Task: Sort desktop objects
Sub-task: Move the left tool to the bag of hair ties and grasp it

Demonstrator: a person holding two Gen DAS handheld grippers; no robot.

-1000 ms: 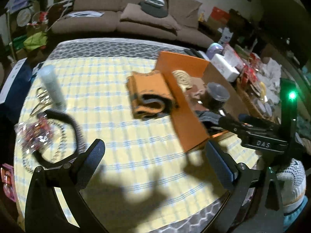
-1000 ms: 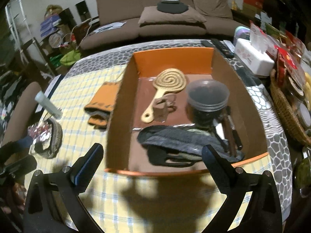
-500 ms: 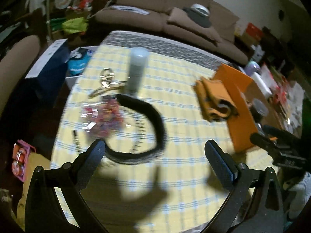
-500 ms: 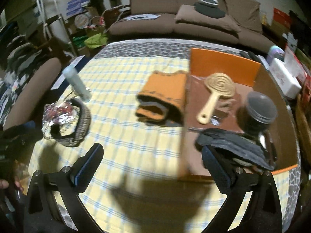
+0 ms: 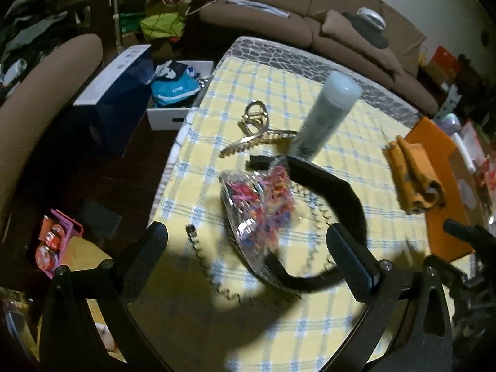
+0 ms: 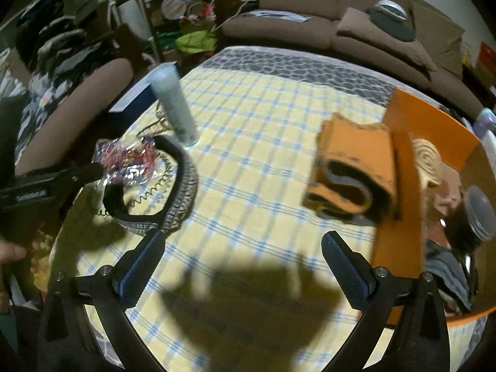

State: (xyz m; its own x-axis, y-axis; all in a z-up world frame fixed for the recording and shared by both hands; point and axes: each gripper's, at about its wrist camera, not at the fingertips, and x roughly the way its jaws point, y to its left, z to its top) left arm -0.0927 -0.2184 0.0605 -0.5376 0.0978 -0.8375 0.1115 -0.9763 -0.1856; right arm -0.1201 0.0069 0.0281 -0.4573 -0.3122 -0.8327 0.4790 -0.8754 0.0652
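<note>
Table (image 5: 279, 99) w/ yellow check cloth, sofa (image 6: 356, 12) behind it. Orange box (image 6: 400, 167) at the table's right side; inside it a spiral-headed paddle (image 6: 426, 161), dark jar (image 6: 479, 214) and dark cloth (image 6: 446, 272). Folded orange cloth (image 6: 356, 170) lies just left of the box, against its wall. Black headband (image 5: 334, 192) lies at the table's left end, w/ a clear bag of coloured bands (image 5: 260, 198) partly inside its arc, thin coil wire (image 5: 210, 276) beside it. Pale tube (image 5: 325, 114) stands upright behind them; gold claw clip (image 5: 257, 130) next to it. Left gripper (image 5: 248, 248) hovers over bag & headband, jaws wide apart, nothing held. Right gripper (image 6: 241, 257) over bare cloth, jaws apart, empty.
</note>
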